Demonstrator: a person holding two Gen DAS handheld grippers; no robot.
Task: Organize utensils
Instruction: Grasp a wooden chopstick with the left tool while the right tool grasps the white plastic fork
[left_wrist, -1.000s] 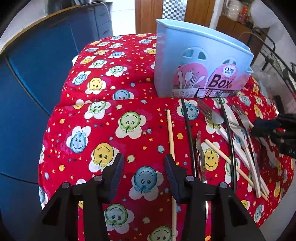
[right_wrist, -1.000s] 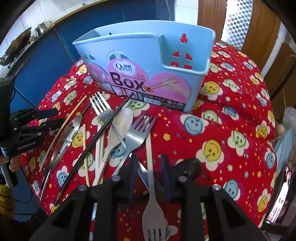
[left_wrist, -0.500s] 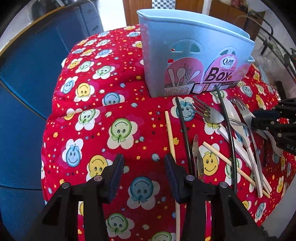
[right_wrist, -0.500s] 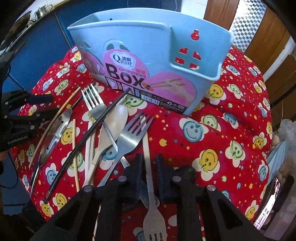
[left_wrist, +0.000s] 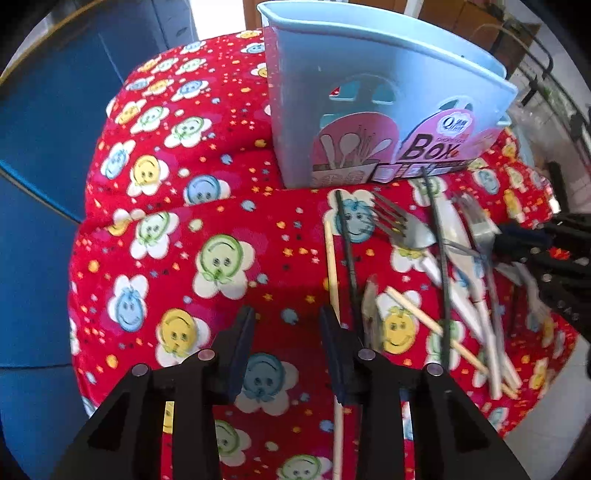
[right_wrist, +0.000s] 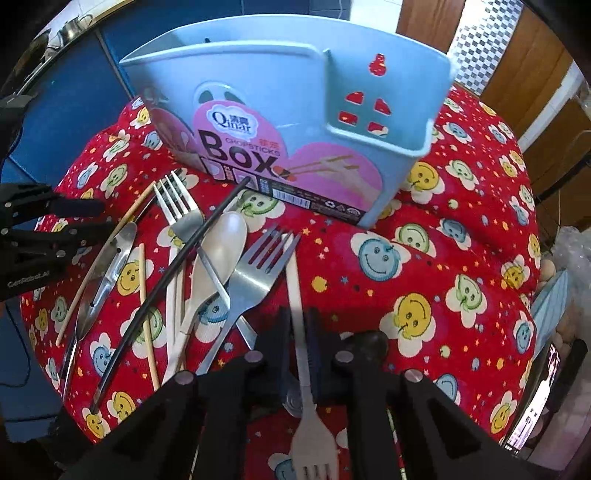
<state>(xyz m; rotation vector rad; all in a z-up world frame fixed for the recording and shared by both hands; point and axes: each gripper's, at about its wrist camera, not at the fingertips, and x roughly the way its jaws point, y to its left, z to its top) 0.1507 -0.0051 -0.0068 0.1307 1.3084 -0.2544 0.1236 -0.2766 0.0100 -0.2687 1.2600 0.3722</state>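
Note:
A light blue utensil box (right_wrist: 295, 122) with a pink "Box" label stands upright on the red smiley tablecloth (right_wrist: 424, 266); it also shows in the left wrist view (left_wrist: 369, 92). My right gripper (right_wrist: 298, 325) is shut on the handle of a white plastic fork (right_wrist: 301, 354), tines pointing toward the camera. Left of it lie steel forks (right_wrist: 255, 280), a white spoon (right_wrist: 218, 251), a black chopstick (right_wrist: 173, 273), wooden chopsticks (right_wrist: 146, 310) and a steel knife (right_wrist: 103, 280). My left gripper (left_wrist: 286, 325) is open above the cloth, just left of a wooden chopstick (left_wrist: 332, 266).
Blue cabinets (left_wrist: 44, 129) stand to the left of the table. The cloth drops off at the near edges. Wooden doors (right_wrist: 517, 74) stand behind. The right gripper's body (left_wrist: 554, 258) shows at the right edge of the left wrist view.
Both grippers moved closer to the box. The right gripper's fingers closed tighter on the white fork's handle. The left gripper stayed open.

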